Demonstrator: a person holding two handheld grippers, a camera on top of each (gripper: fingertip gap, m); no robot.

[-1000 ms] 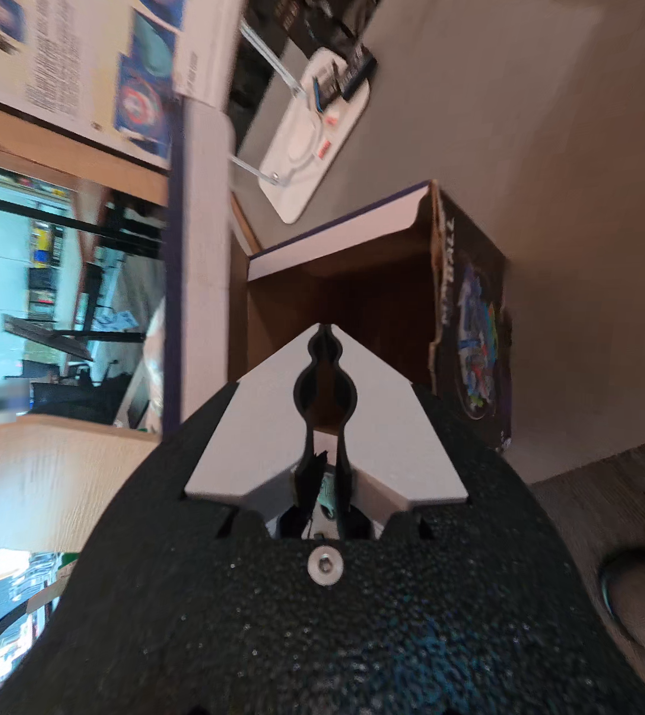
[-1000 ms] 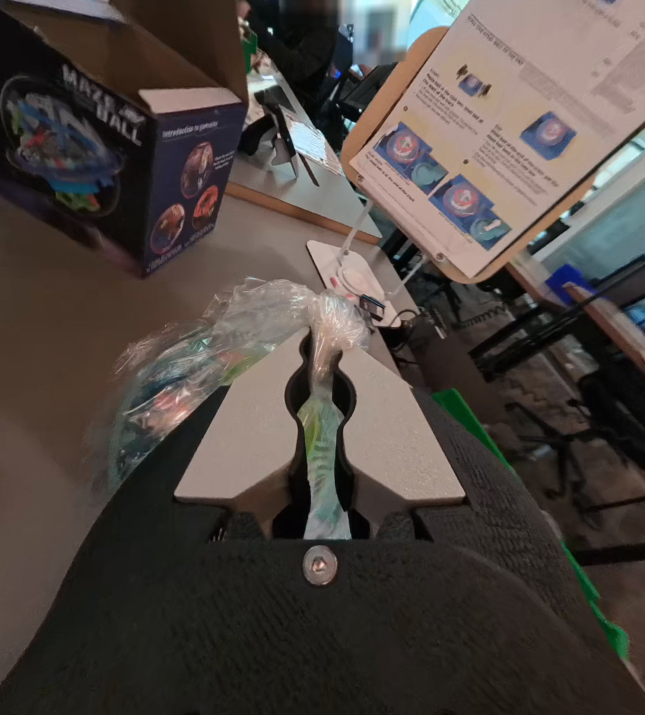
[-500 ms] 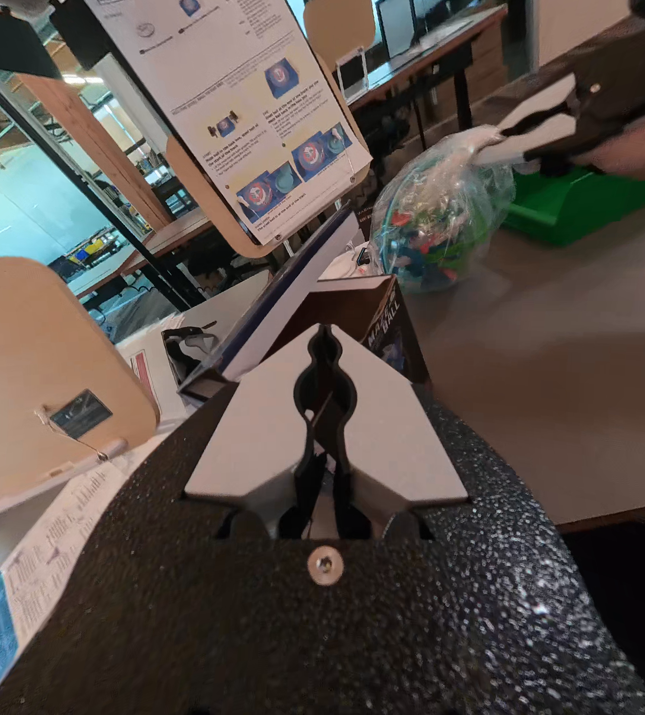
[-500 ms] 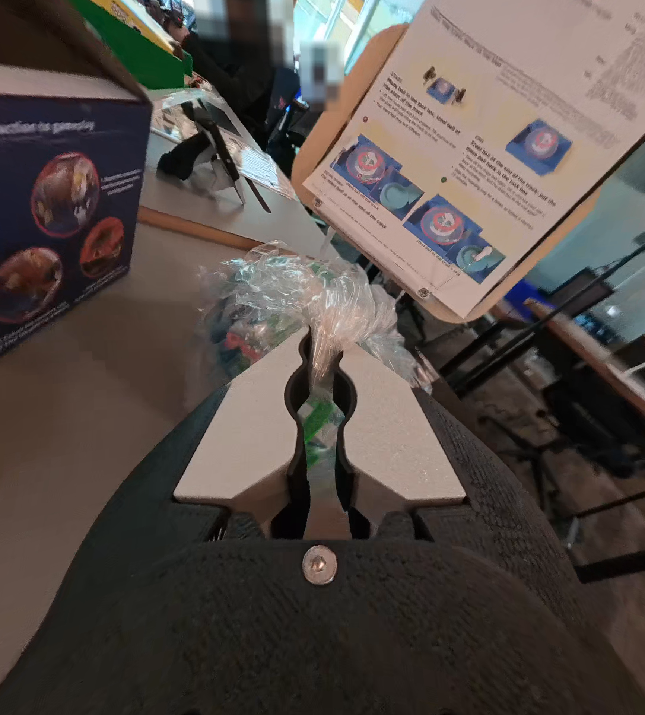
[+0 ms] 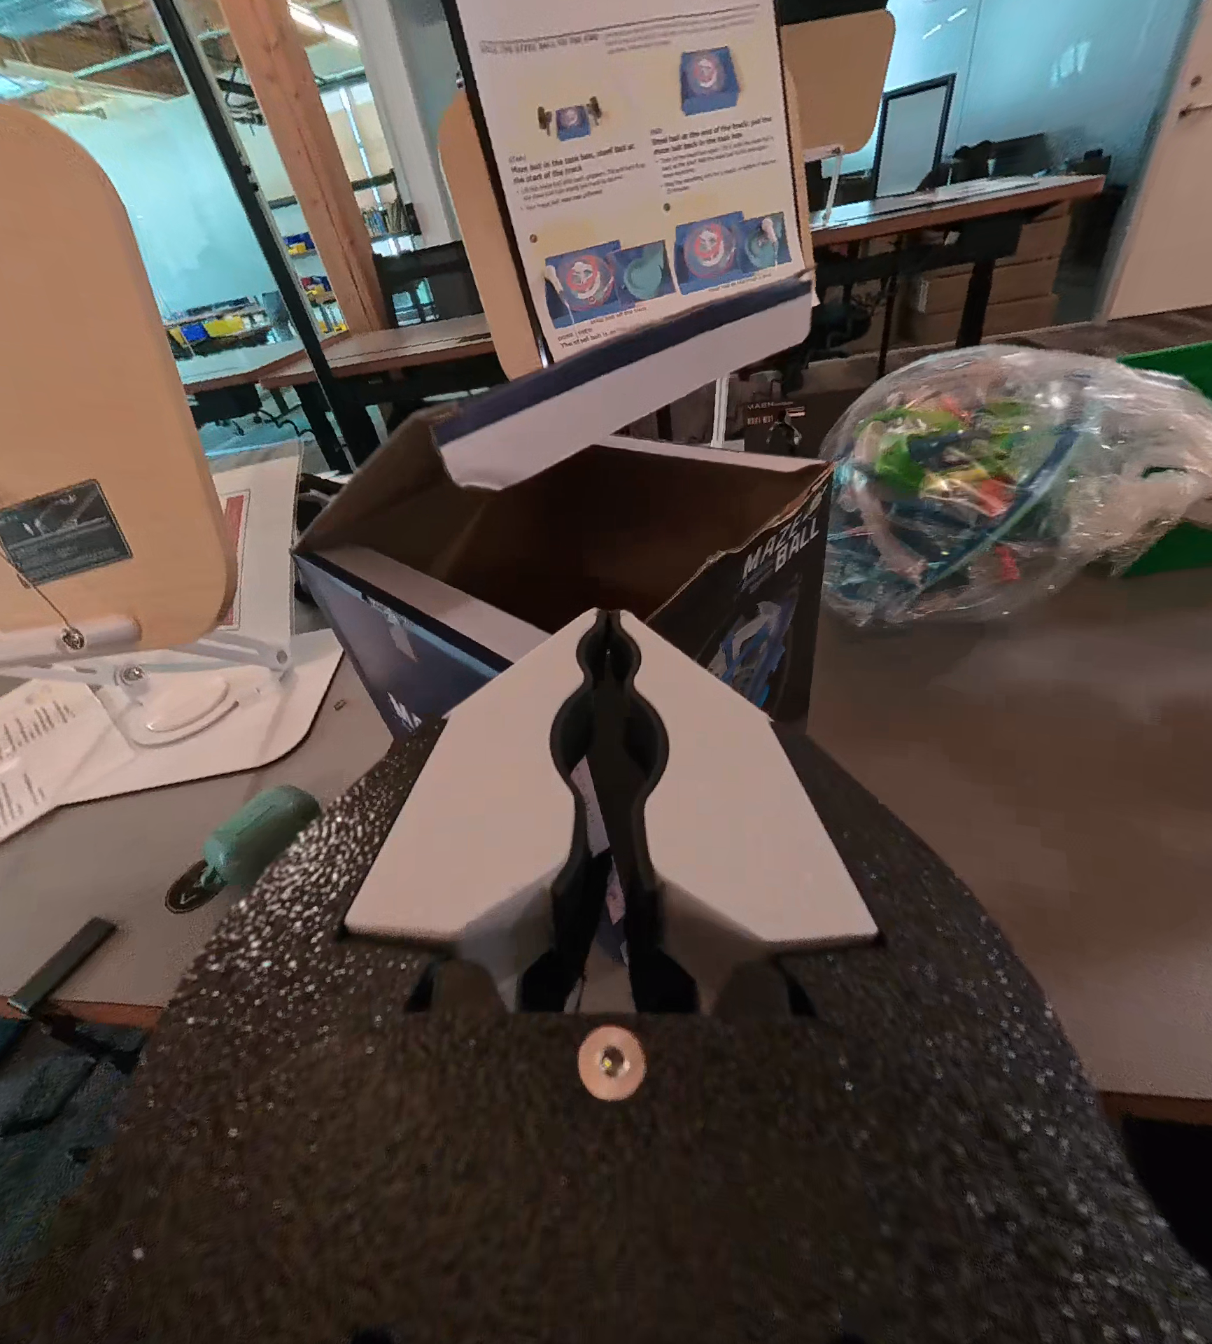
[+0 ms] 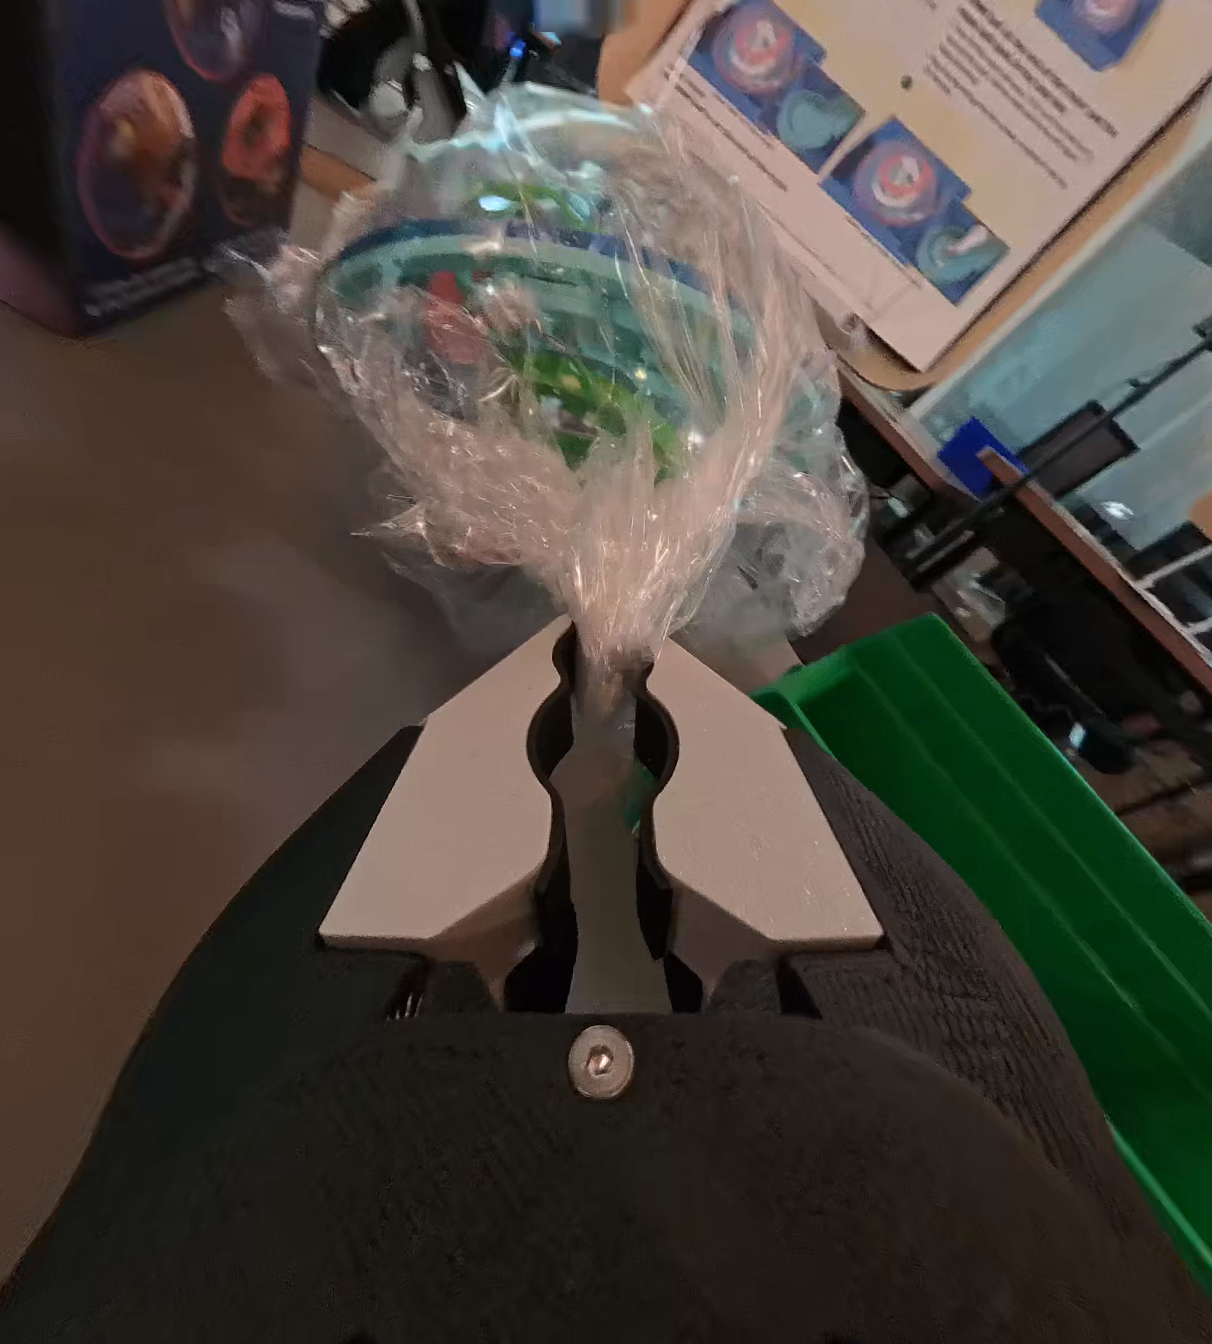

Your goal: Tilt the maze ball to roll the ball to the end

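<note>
By my reading the task is only at unpacking: the maze ball [image 5: 981,487] is wrapped in a clear bag [image 6: 588,465] and no tilting has begun.

In the left wrist view, a stand [image 5: 58,378] fills the upper left and an open box [image 5: 574,531] sits at centre. The left gripper [image 5: 607,618], low in the middle, is closed on nothing. The ball lies at middle right on the grey table [image 5: 1025,800], close beside the box.

In the right wrist view the ball is at upper centre. Below it the right gripper [image 6: 610,647] pinches the bag's gathered neck. A green bin [image 6: 1025,836] runs to the lower right.

Next, the bag must probably come off, likely with the left gripper steadying the ball.

Desks and glass partitions stand behind.
</note>
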